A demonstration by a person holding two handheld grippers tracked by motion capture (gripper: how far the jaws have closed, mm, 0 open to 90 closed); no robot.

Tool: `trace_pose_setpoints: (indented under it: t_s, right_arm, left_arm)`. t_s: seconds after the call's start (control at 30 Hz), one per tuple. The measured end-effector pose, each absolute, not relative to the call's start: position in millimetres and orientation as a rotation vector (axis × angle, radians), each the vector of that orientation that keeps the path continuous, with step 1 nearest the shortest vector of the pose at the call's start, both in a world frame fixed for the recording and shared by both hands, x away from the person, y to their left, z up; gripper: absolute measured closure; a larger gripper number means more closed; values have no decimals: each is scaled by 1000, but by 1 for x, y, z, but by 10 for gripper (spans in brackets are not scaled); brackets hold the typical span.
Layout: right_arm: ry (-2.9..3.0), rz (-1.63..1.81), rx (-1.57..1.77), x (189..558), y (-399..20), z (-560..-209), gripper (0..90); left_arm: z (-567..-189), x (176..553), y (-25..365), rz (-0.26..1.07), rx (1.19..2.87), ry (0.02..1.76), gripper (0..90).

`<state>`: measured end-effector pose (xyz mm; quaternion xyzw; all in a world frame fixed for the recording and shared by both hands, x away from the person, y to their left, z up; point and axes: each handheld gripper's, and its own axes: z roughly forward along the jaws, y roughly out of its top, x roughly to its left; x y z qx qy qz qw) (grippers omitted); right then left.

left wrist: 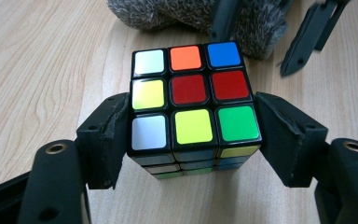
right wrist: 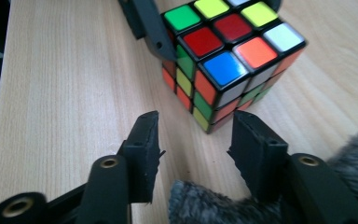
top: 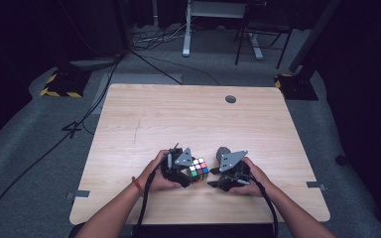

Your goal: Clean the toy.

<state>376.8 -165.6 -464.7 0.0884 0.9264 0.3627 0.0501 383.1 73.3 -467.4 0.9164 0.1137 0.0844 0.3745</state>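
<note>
A pale wooden table (top: 144, 119) stood on grey carpet in a dark room, with cables trailing over the floor behind it and a small round grommet hole (top: 230, 99) near its far edge. The person's forearms came in from the near side, each hand holding a gripper close to the near middle of the tabletop.

The left gripper (top: 186, 173) had a scrambled puzzle cube (top: 197, 169) between its jaws. In the left gripper view the cube (left wrist: 193, 100) sat squarely between the two black pads, its top face showing white, orange, blue, yellow, red and green stickers. The left pad lay against the cube's lower side; the right pad stood just beside it, and whether it pressed could not be told for certain.

The right gripper (top: 217, 181) lay just to the right of the cube, apart from it. In its own view the right gripper (right wrist: 196, 140) had its jaws partly open with nothing between them, aimed at the cube's near corner (right wrist: 228, 60). A grey fuzzy object (right wrist: 205, 205) rested on the table close beneath those jaws; it showed in the left gripper view too (left wrist: 177, 14), just beyond the cube.
</note>
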Motion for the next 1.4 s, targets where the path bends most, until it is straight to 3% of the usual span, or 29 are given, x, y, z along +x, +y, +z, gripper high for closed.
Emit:
trace_pose_setpoints:
  t_s: [0.4, 0.73, 0.97, 1.1, 1.2, 1.4]
  right_arm:
    - [2624, 1109, 416, 384, -214, -434, 379]
    - [2701, 962, 548, 405, -224, -459, 328]
    - [2785, 898, 582, 412, -220, -481, 393]
    - [2795, 903, 591, 412, -221, -481, 480]
    - [2778, 916, 601, 413, -222, -481, 600]
    - [2760, 911, 574, 413, -222, -480, 701]
  left_arm:
    - [-473, 386, 76, 207, 2372, 289, 276]
    - [-477, 392, 86, 230, 2344, 381, 207]
    - [-479, 395, 88, 206, 2330, 400, 190]
    - [-482, 397, 87, 179, 2330, 405, 183]
    - [-484, 398, 86, 166, 2323, 397, 181]
    - [-486, 399, 79, 143, 2311, 369, 163]
